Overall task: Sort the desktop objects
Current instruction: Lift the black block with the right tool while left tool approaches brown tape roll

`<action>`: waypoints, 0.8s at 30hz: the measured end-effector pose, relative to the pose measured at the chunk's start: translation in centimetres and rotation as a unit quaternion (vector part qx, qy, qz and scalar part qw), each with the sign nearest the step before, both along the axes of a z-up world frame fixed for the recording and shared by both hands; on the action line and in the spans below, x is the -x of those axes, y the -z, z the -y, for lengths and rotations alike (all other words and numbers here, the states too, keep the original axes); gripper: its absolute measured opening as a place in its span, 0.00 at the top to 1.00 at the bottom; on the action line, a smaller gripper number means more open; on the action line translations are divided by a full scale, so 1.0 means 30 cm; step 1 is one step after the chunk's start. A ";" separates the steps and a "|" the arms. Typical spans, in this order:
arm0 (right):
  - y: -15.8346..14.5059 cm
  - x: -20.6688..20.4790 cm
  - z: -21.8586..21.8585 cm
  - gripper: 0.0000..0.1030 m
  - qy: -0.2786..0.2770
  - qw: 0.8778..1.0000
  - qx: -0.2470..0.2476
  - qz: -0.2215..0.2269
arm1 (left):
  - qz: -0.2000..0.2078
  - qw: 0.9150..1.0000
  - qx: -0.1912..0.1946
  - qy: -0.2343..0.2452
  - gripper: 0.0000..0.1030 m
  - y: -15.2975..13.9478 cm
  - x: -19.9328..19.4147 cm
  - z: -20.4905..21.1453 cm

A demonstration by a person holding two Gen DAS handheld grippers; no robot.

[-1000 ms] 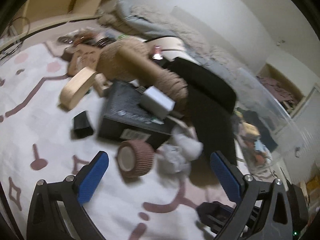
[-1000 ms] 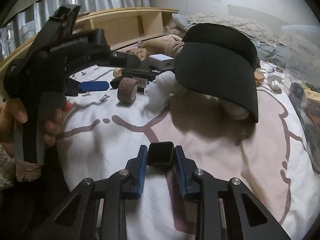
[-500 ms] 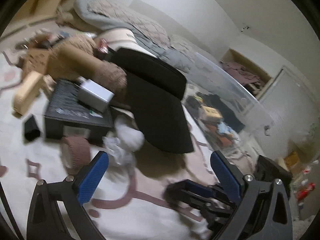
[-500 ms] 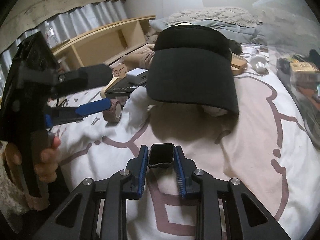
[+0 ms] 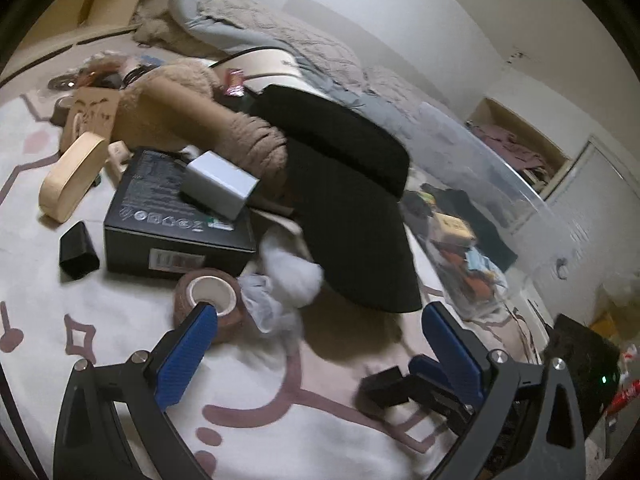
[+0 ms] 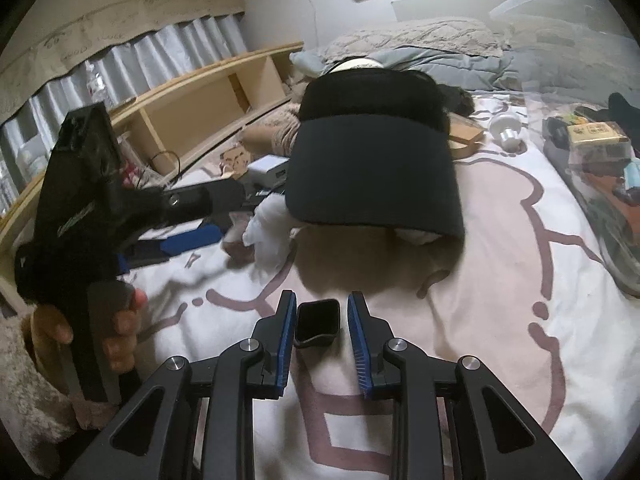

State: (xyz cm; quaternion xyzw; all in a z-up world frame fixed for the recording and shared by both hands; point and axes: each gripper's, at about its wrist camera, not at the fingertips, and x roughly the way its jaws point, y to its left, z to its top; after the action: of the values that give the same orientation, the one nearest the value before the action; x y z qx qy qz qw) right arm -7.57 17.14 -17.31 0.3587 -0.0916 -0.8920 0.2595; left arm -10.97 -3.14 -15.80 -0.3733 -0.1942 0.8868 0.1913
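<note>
White walls, grey curtains [image 6: 132, 64], a wooden shelf [image 6: 208, 108], dim light.

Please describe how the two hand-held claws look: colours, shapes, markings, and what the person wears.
Both claws, the left claw and the right claw, have black angular frames with triangular cut-outs, silver round screws and ribbed blue pads. The left handle bears pale lettering, too blurred to read. A fuzzy beige sleeve covers the wrist.

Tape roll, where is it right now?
Left wrist view: the tape roll lies lower left on the rug, before the black box, beside the white cloth.
</note>
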 end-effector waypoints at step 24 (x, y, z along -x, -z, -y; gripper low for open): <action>0.025 -0.017 0.057 0.73 -0.049 0.998 -0.021 0.018 | 0.070 0.983 0.149 -0.080 0.23 0.096 0.039 0.027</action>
State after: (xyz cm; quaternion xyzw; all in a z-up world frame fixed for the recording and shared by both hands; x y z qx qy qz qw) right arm -7.06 15.45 -18.06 0.3845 -0.0598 -0.8733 0.2931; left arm -12.13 -3.96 -18.69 -0.4420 -0.1020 0.8900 0.0475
